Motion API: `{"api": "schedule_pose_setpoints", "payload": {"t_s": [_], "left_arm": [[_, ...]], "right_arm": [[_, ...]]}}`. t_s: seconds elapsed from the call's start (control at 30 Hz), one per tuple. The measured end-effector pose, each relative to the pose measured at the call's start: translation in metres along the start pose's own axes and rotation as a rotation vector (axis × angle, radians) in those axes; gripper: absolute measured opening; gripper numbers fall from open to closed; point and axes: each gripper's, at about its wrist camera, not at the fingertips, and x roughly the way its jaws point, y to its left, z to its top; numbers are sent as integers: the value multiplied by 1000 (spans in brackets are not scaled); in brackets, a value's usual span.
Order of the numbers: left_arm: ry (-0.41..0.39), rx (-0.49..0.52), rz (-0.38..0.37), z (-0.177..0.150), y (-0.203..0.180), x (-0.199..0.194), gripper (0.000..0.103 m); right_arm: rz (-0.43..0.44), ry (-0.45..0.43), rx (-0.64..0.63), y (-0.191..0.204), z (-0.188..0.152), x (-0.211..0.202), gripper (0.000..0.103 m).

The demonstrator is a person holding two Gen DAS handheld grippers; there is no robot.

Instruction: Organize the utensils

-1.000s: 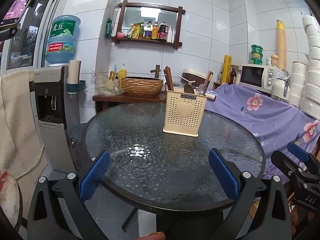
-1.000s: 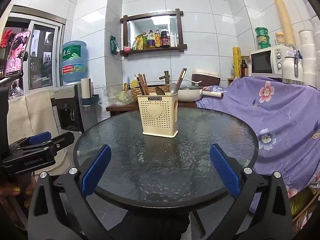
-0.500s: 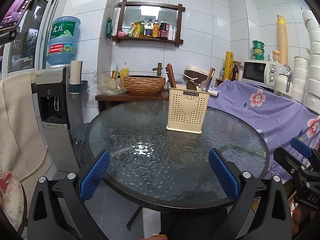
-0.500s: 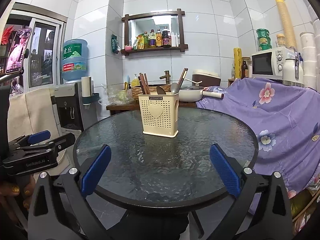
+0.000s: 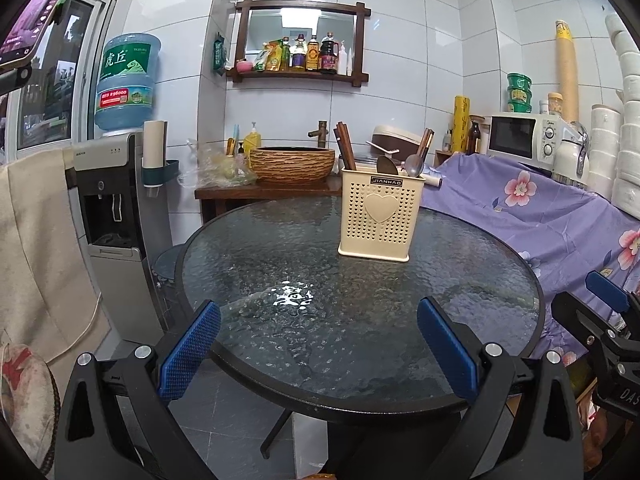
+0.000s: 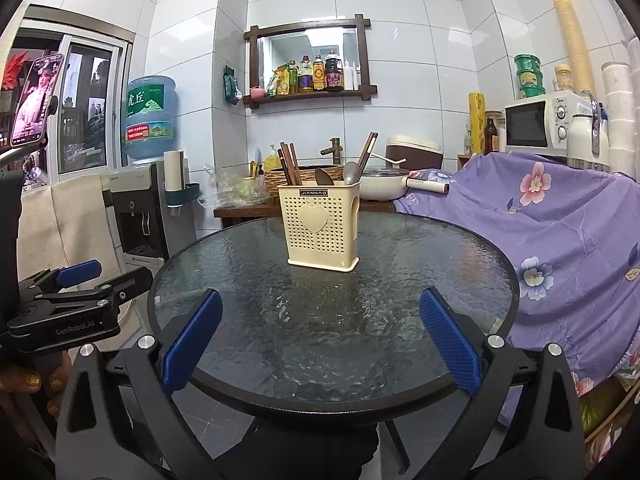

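My left gripper hangs spread wide and empty over the near edge of the round glass table. Farther in, right of centre in that view, the cream utensil holder stands upright on the glass, with brown chopsticks and two spoons poking out. My right gripper is likewise splayed, gripping nothing.
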Motion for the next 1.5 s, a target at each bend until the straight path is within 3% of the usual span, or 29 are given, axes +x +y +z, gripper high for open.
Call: {"api": "schedule_pose_setpoints", "payload": {"t_s": [1.5], "left_arm": [[34,7,47,-5,3,3,97]], "right_arm": [[3,36,6,1,-8,6,97]]}}
